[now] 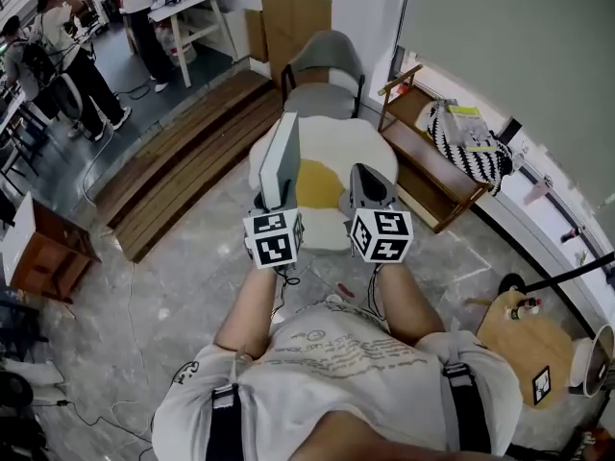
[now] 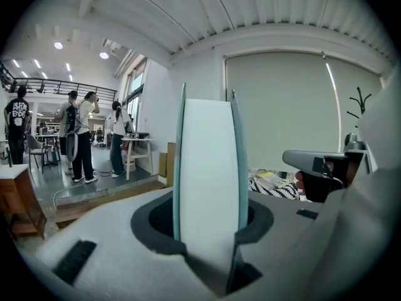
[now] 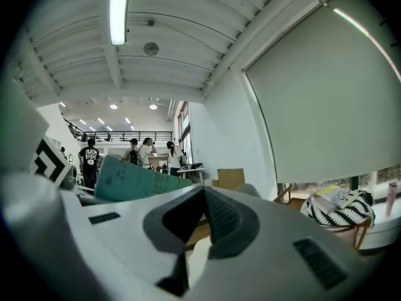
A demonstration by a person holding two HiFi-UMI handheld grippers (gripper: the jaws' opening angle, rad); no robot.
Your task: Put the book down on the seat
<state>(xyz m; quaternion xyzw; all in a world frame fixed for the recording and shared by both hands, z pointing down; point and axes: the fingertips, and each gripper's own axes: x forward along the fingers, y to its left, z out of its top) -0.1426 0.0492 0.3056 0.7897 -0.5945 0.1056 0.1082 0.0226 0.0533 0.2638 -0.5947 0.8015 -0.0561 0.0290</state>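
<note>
A book [image 1: 282, 161] with teal covers and white page edges stands upright in my left gripper [image 1: 278, 202], which is shut on its lower end. It hangs above a white seat [image 1: 360, 147] with a yellow cushion [image 1: 320, 185]. In the left gripper view the book [image 2: 210, 180] rises between the jaws of the left gripper [image 2: 210, 237], page edge facing the camera. My right gripper [image 1: 371, 192] is level with the left one, just to its right, shut and holding nothing. In the right gripper view its jaws [image 3: 203, 196] meet at the tips, and the book's teal cover [image 3: 135, 180] shows at the left.
A grey chair [image 1: 322, 75] stands behind the white seat. A wooden bench [image 1: 432, 176] with a black-and-white striped bag [image 1: 471, 142] is at the right. Wooden steps [image 1: 183, 161] run along the left, with people [image 1: 67, 56] beyond. A small round wooden table [image 1: 528, 339] stands at the lower right.
</note>
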